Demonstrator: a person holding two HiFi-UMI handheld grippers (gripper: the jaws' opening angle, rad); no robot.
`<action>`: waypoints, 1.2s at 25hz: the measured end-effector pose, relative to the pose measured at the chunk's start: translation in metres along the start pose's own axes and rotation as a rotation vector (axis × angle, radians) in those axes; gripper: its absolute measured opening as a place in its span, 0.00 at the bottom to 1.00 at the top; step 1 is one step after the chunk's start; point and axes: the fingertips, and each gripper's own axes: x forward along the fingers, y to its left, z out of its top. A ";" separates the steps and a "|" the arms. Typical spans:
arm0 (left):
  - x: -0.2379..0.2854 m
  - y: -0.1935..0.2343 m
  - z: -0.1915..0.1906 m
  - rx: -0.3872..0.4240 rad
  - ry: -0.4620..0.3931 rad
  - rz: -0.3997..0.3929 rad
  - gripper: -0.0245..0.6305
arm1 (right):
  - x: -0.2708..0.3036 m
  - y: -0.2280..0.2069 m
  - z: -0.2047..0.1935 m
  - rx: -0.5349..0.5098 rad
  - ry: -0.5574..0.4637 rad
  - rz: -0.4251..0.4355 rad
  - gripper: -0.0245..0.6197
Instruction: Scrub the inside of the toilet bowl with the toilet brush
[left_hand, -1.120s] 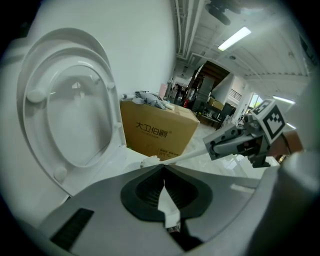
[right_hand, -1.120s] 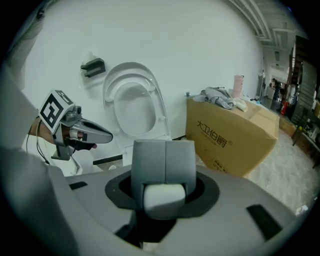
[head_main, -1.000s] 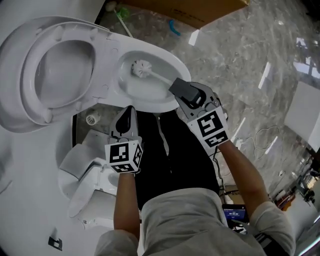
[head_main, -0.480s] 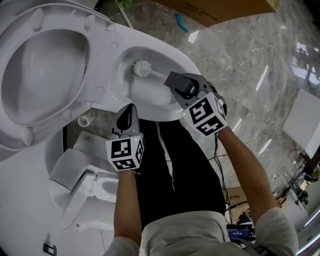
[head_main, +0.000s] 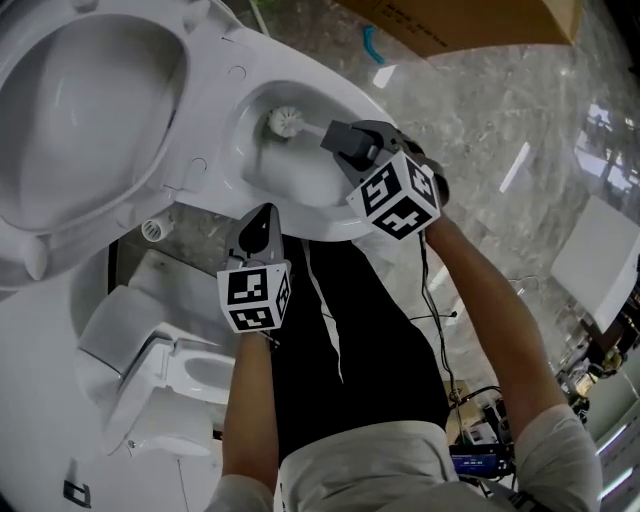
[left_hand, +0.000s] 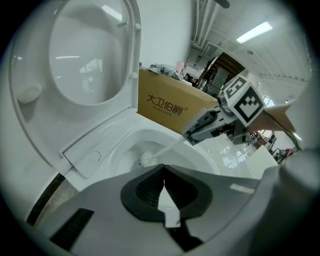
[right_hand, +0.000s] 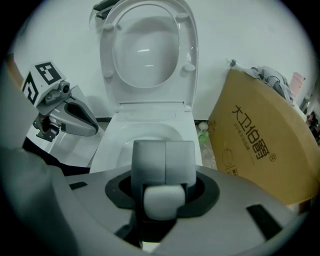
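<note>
The white toilet bowl (head_main: 330, 215) stands open with its seat and lid (head_main: 80, 110) raised. A white toilet brush head (head_main: 285, 122) rests inside the bowl near its rear wall, also visible as the brush head (left_hand: 148, 158) in the left gripper view. Its white handle (left_hand: 172, 146) runs to my right gripper (head_main: 340, 140), which is shut on the handle's end (right_hand: 162, 200). My left gripper (head_main: 262, 228) hovers just outside the bowl's near rim, shut and holding nothing. The right gripper view shows the left gripper (right_hand: 75, 120) beside the bowl (right_hand: 150, 135).
A big brown cardboard box (head_main: 470, 25) lies on the marble floor beyond the toilet, the same box (right_hand: 260, 145) being right of it in the right gripper view. White toilet parts (head_main: 160, 370) lie at lower left. Cables (head_main: 440, 310) trail at the right.
The right gripper has shifted a little up and left over the bowl with the brush handle. The head camera has swung, so the toilet sits higher in view. The left gripper has barely moved.
</note>
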 end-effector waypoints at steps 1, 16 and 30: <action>0.000 0.000 -0.001 -0.002 -0.001 0.001 0.05 | 0.006 -0.002 0.001 -0.013 0.008 0.003 0.27; -0.001 0.003 -0.014 -0.072 -0.002 0.017 0.05 | 0.032 -0.012 0.005 -0.085 0.064 0.020 0.28; 0.022 -0.037 -0.011 0.016 0.050 -0.059 0.05 | 0.001 -0.017 -0.048 -0.002 0.077 -0.007 0.28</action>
